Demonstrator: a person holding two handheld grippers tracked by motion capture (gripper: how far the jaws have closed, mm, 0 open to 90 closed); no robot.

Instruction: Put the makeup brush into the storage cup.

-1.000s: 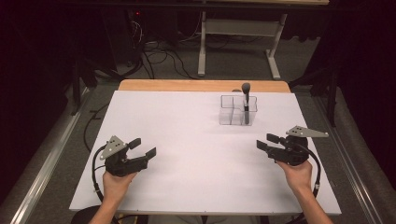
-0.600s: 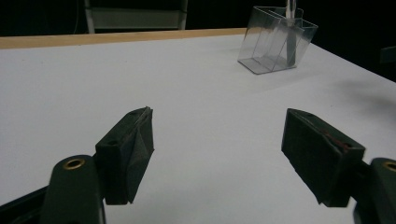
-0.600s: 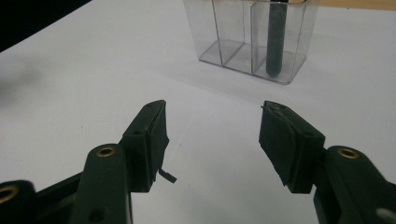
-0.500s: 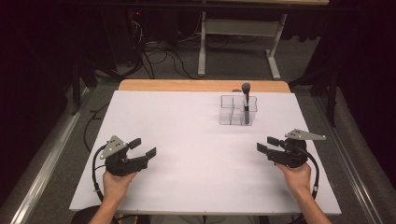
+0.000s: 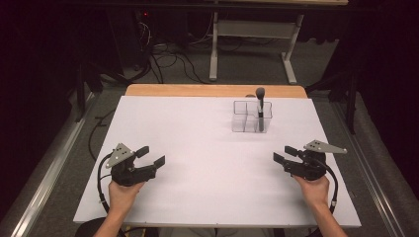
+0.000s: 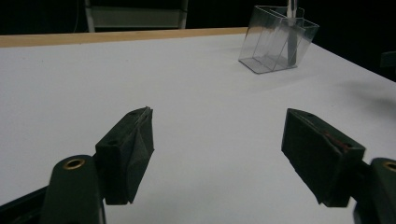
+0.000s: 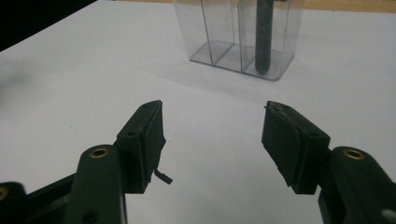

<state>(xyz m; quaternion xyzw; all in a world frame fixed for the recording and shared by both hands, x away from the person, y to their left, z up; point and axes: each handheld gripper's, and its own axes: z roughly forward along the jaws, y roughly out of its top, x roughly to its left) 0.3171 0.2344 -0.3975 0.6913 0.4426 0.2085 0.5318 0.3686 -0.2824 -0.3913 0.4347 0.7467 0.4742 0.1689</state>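
Brush (image 5: 260, 106) upright in clear organizer (image 5: 251, 117), untouched. We hover right gripper (image 5: 285, 156) and left gripper (image 5: 150, 156), jaws apart, empty; right just widened. Next: reach brush handle, we judge.

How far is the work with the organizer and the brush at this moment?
Done: the brush stands upright in one compartment of the clear organizer. In hand: nothing. The left gripper and right gripper rest low near the table's front edge, jaws open and empty; the right jaws have just been opening. Left: probably reaching for the brush, which neither gripper has neared yet.
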